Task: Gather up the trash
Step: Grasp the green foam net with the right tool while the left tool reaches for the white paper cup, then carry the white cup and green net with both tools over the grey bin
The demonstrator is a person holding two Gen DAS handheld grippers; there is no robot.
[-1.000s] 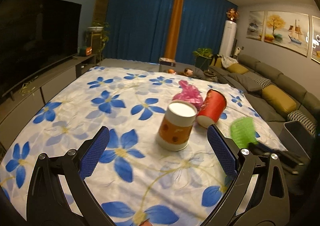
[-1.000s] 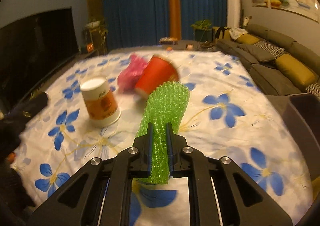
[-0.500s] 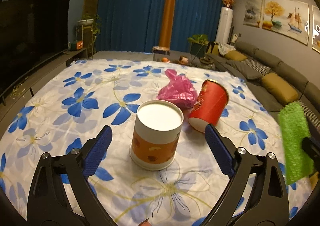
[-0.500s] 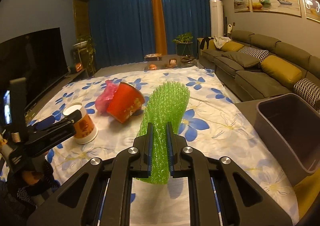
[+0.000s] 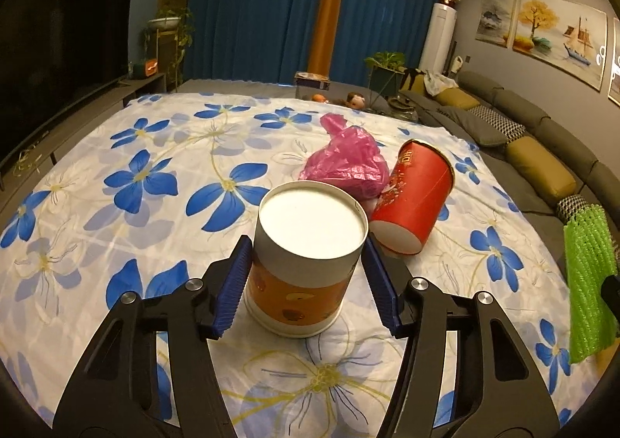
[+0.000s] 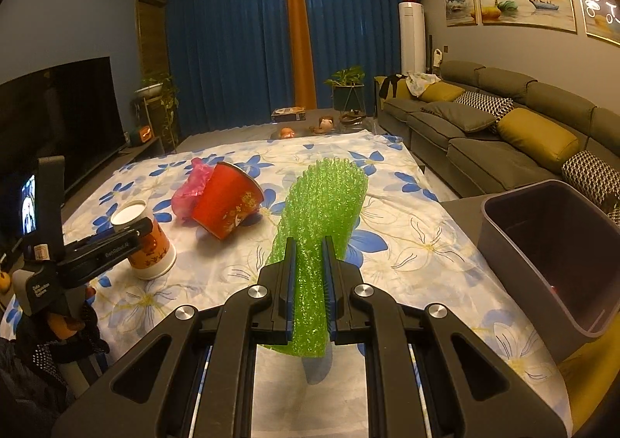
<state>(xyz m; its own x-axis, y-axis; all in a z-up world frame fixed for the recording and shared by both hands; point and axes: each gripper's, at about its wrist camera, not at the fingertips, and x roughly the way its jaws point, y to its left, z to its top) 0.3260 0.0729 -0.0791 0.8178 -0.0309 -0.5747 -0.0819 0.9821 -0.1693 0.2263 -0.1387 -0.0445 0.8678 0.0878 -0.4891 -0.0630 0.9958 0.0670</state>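
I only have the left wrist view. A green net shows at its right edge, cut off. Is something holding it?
Observer: Yes. The right gripper is shut on the green net, pinching its near end; the rest sticks out forward.
Operator: I can't see a bin anywhere. Is there one?
Observer: Yes. A grey bin stands just past the right edge of the flowered cloth, to the right of the net, with its open top facing up.

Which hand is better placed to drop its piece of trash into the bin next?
Right. The right gripper is shut on the green foam net, with the open grey bin just to its right. The left gripper has only just been closing its jaws around the upside-down paper cup, farther from it.
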